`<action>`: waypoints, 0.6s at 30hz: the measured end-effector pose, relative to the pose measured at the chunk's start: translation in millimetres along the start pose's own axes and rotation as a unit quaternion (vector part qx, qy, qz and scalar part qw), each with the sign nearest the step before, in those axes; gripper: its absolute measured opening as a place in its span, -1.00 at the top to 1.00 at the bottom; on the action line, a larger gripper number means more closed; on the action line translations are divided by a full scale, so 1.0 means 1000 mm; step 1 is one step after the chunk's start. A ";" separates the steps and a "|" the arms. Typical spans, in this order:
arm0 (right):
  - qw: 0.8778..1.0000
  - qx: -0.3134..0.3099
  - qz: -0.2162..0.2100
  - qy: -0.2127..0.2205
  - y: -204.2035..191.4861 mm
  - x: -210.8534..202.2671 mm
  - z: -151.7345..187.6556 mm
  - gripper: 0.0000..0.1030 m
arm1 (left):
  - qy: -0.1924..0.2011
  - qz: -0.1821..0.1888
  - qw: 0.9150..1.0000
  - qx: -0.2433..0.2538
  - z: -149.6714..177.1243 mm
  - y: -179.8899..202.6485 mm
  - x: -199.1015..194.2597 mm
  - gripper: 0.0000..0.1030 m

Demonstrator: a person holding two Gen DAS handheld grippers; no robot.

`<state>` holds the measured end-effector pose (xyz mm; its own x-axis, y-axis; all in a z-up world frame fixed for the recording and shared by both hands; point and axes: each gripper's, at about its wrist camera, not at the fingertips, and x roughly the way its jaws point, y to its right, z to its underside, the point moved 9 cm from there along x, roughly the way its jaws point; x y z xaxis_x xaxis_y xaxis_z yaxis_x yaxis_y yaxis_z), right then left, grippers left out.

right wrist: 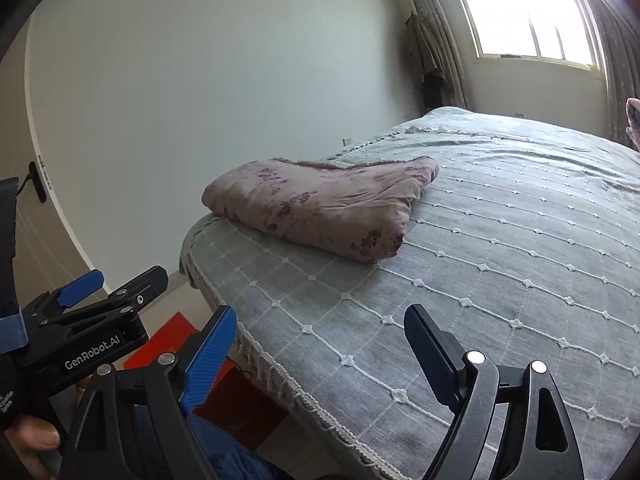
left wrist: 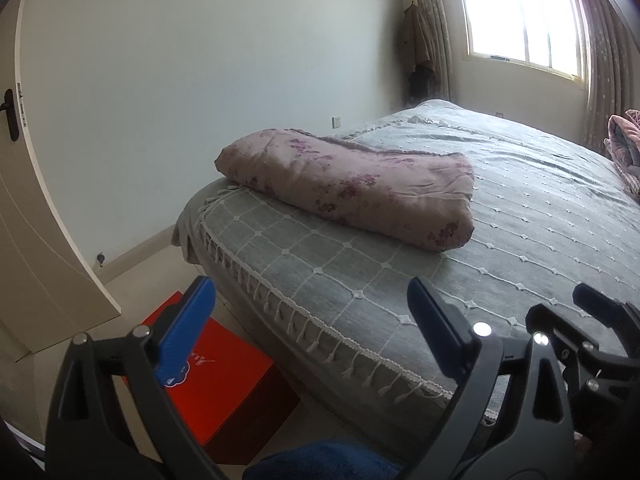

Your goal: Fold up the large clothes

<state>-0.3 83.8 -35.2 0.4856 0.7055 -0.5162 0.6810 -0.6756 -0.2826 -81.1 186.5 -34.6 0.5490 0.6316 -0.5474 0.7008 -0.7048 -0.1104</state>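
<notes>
A pink floral cloth (left wrist: 352,184) lies folded into a thick rectangle on the grey bedspread (left wrist: 520,208), near the bed's left front corner; it also shows in the right wrist view (right wrist: 320,204). My left gripper (left wrist: 312,320) is open and empty, held back over the bed's near edge, well short of the cloth. My right gripper (right wrist: 320,344) is open and empty over the near part of the bedspread (right wrist: 500,260). The right gripper's fingers (left wrist: 596,304) show at the left wrist view's lower right, and the left gripper (right wrist: 112,284) shows at the right wrist view's lower left.
A red box (left wrist: 224,384) sits on the floor beside the bed. A white door (left wrist: 36,200) stands at the left. A window (left wrist: 524,12) with curtains is at the far end. More pink bedding (left wrist: 626,148) lies at the bed's right edge.
</notes>
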 end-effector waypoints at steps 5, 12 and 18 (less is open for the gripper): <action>1.000 -0.004 0.004 -0.003 -0.001 0.002 0.001 -0.69 | -0.008 -0.001 1.000 -0.011 0.000 -0.007 0.002 -0.87; 1.000 -0.006 0.011 -0.015 0.001 0.010 0.008 -0.69 | -0.004 -0.017 1.000 0.017 0.005 -0.002 0.000 -0.88; 1.000 -0.004 0.014 -0.017 0.003 0.012 0.009 -0.69 | -0.013 -0.010 1.000 0.007 0.007 -0.004 0.004 -0.88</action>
<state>2.4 87.9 -49.5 0.4861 0.6787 -0.5505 0.6718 -0.6931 -0.2614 -84.6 189.4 -41.9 0.5233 0.6371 -0.5660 0.7049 -0.6968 -0.1327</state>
